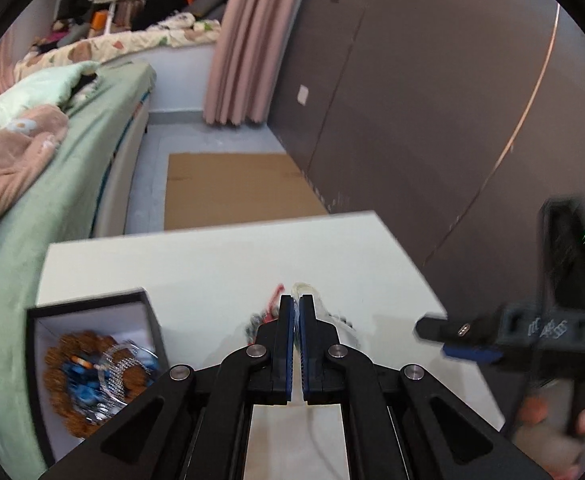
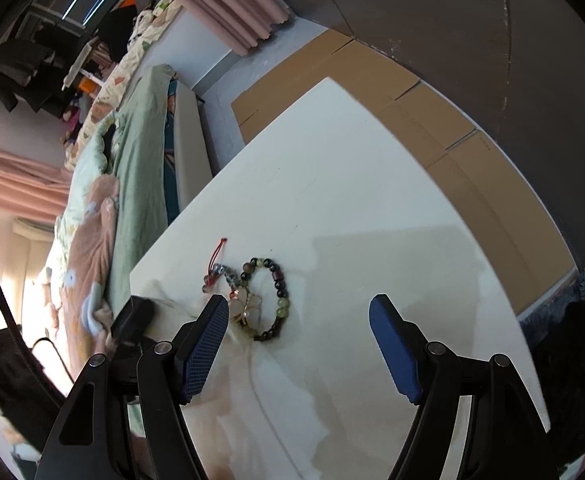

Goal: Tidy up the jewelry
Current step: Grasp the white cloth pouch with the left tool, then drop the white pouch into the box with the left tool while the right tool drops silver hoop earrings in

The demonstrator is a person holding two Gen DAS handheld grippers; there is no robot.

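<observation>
A dark beaded bracelet (image 2: 276, 296) lies on the white table (image 2: 352, 200) with a clear crystal pendant (image 2: 248, 306) and a red-corded charm (image 2: 218, 266) beside it. My right gripper (image 2: 298, 320) is open, its jaws wide apart just short of the bracelet. My left gripper (image 1: 296, 304) has its blue pads nearly together; whether they pinch anything is unclear. Jewelry (image 1: 312, 300) peeks out past its tips. A black box (image 1: 92, 364) at the left holds brown beads, blue pieces and a sparkly bangle. The right gripper also shows in the left wrist view (image 1: 464, 340).
A bed (image 1: 52, 152) with green and pink bedding runs along the table's left. Flattened cardboard (image 1: 236, 188) lies on the floor beyond the table. A dark wall (image 1: 432, 100) is at the right. A pink curtain (image 1: 244, 40) hangs behind.
</observation>
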